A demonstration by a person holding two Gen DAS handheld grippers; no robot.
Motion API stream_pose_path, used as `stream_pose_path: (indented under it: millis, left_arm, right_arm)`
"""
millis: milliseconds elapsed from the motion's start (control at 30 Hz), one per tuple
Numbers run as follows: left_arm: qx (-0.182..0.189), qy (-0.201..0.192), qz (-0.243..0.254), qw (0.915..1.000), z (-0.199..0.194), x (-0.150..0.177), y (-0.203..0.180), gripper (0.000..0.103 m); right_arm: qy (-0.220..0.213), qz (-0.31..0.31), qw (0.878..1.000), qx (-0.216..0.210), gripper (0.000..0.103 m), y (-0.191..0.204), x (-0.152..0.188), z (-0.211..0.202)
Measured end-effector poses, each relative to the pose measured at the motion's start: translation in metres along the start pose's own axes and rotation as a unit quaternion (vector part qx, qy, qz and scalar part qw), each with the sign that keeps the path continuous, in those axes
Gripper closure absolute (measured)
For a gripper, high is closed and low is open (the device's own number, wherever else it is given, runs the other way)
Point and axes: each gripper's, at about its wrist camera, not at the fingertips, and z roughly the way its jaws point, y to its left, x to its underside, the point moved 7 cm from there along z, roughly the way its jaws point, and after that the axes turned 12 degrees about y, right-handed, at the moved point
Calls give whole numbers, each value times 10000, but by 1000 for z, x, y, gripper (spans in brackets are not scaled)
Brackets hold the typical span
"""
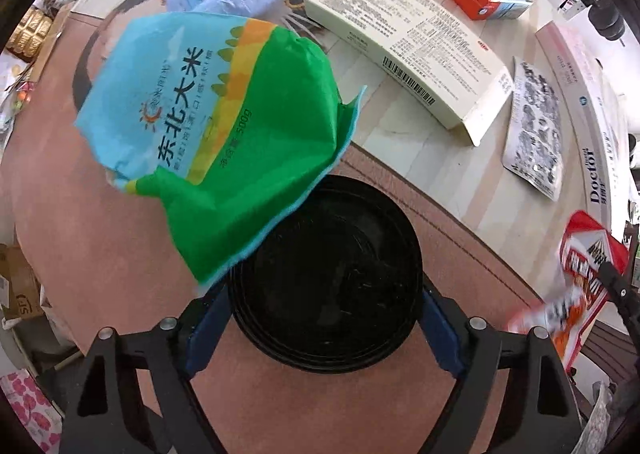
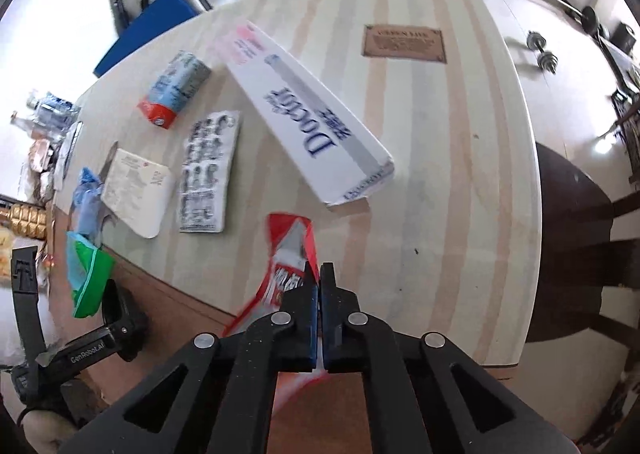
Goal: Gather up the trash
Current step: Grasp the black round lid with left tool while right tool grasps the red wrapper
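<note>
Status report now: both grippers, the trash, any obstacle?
Left gripper shut on black bowl; green rice bag overlaps its rim. Right gripper shut on red wrapper. Boxes and blister pack remain on table.

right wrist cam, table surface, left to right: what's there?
Green rice bag → cream box → blister pack → red wrapper pinched in the right gripper → white Doctor box → brown plaque.
</note>
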Motion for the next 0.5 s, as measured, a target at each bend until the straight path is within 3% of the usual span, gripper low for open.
stream_pose_path:
  millis: [500]
  left_arm:
    - [106, -894, -230, 9957, -76, 70, 41, 18]
  right_arm:
    - [-319, -634, 9974, -109, 102, 46, 11, -47]
